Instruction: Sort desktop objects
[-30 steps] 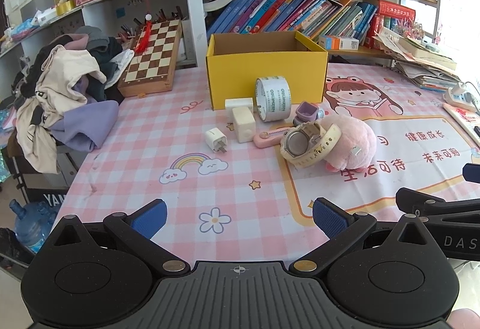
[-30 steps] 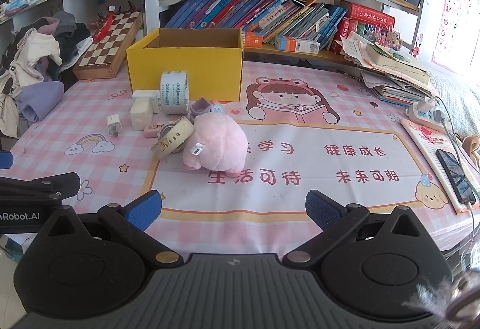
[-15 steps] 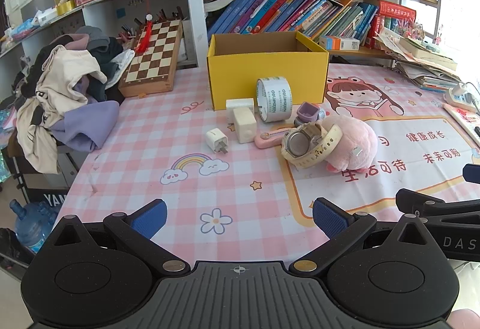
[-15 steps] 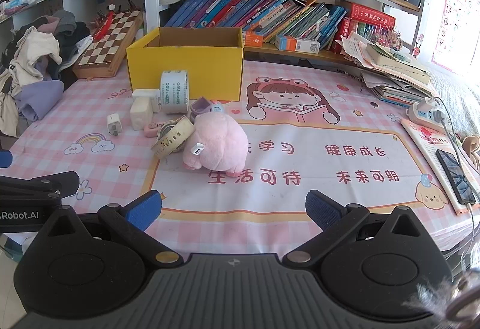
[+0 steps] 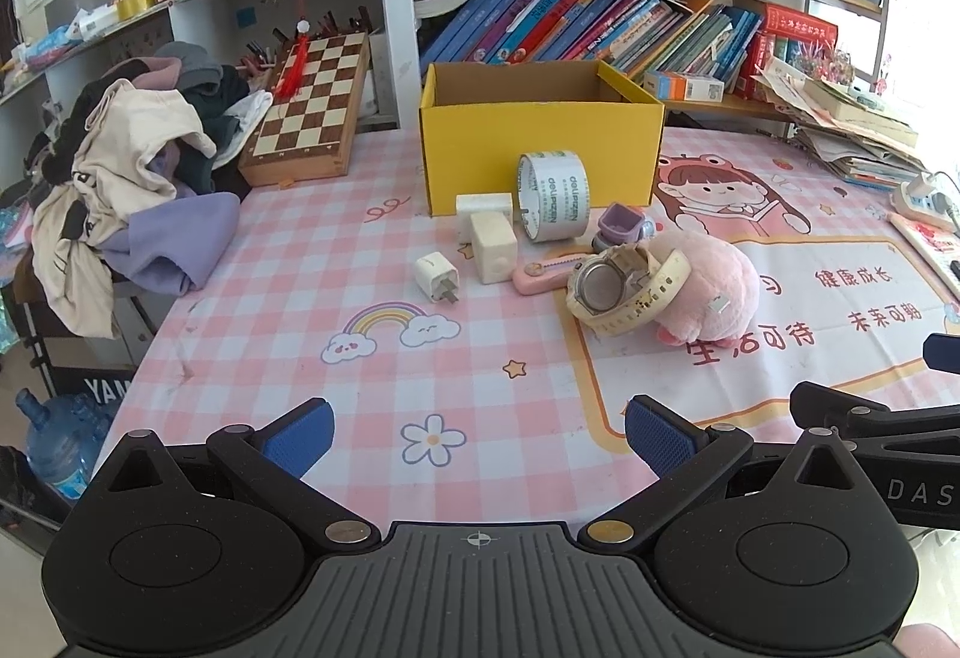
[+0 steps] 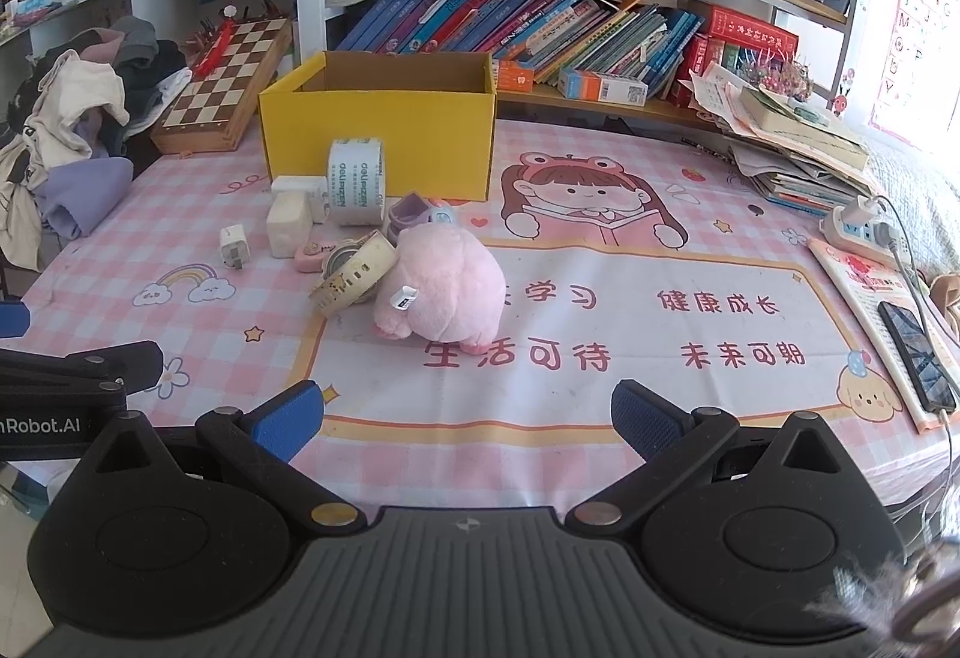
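Note:
An open yellow box [image 5: 540,151] [image 6: 378,142] stands at the back of the pink table. In front of it lie a tape roll [image 5: 553,202] [image 6: 356,180], two white blocks [image 5: 493,245], a white charger plug [image 5: 436,277] [image 6: 234,246], a pink utility knife [image 5: 543,274], a purple item [image 5: 624,225], a cream watch [image 5: 624,289] [image 6: 354,279] and a pink plush toy [image 5: 708,292] [image 6: 444,292]. My left gripper [image 5: 477,433] is open, well short of the objects. My right gripper [image 6: 465,418] is open too, just in front of the plush.
A chessboard [image 5: 309,118] leans at the back left beside a heap of clothes [image 5: 120,178]. Shelves of books [image 6: 540,28] run behind the box. Stacked papers [image 6: 798,142], a power strip [image 6: 858,232] and a phone [image 6: 918,352] lie at the right edge.

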Available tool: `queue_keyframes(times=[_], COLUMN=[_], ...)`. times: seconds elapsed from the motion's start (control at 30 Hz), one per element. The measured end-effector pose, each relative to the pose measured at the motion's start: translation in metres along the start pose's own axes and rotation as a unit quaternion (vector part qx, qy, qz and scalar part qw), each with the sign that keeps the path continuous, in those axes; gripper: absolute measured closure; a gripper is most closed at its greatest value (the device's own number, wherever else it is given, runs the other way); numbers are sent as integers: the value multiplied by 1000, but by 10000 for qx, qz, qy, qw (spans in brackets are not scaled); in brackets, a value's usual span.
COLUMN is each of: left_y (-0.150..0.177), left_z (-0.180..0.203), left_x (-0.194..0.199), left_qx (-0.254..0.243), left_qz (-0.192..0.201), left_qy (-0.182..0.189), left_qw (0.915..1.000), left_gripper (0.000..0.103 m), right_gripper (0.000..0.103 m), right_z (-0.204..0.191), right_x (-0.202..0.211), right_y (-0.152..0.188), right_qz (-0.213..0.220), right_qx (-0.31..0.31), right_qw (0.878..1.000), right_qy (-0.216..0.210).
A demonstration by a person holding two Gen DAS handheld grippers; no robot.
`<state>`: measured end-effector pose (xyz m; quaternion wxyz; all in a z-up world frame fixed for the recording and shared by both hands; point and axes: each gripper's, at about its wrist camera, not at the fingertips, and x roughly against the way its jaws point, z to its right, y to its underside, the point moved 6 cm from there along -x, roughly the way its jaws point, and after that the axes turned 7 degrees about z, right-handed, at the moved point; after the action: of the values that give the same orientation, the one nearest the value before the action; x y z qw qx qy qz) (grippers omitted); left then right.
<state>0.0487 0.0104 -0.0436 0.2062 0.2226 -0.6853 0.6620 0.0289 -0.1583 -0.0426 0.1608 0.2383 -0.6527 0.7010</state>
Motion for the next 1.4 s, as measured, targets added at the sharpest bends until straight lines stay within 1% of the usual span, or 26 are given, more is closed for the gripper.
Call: queue_keyframes(times=[0.27,0.37,0.53,0.67,0.73,0.87,1.07,1.2,1.4], left_y=[0,0,-3,-6,-7,-9,-12,-14,-16], left_z=[-2,-1,-2,-4,-6,-8,-2,8,23], left_x=[-2,-4,-8,-11,-15,-25,-41,-52,-70], left_qx=[55,70,101,108,141,237,294,176,11], left_qz=[29,20,34,69,50,-23,-94,-136,-220], left_qy=[-31,-16,44,-16,-32,-12,59,191,333], left_qw=[10000,10000,9999,9999,9999,9997,9995,9996,9992], left_gripper=[0,0,0,0,0,0,0,1,7], right_gripper=[0,0,0,2,2,10,13,16,19], right_z=[-3,-5,-5,-5,-6,-4,1,4,10], right_x=[-2,-2,-5,-12,-18,-32,-60,-77,-102], right_y=[-1,-3,-8,-14,-17,-22,-30,-34,-39], right_qz=[-10,14,53,62,48,-6,-224,-359,-546], right_qx=[43,85,114,99,123,158,157,200,251], right_qw=[9999,9997,9995,9992,9990,9988,9984,9976,9961], right_qy=[-122,-249,-305,-381,-421,-457,-497,-559,-646])
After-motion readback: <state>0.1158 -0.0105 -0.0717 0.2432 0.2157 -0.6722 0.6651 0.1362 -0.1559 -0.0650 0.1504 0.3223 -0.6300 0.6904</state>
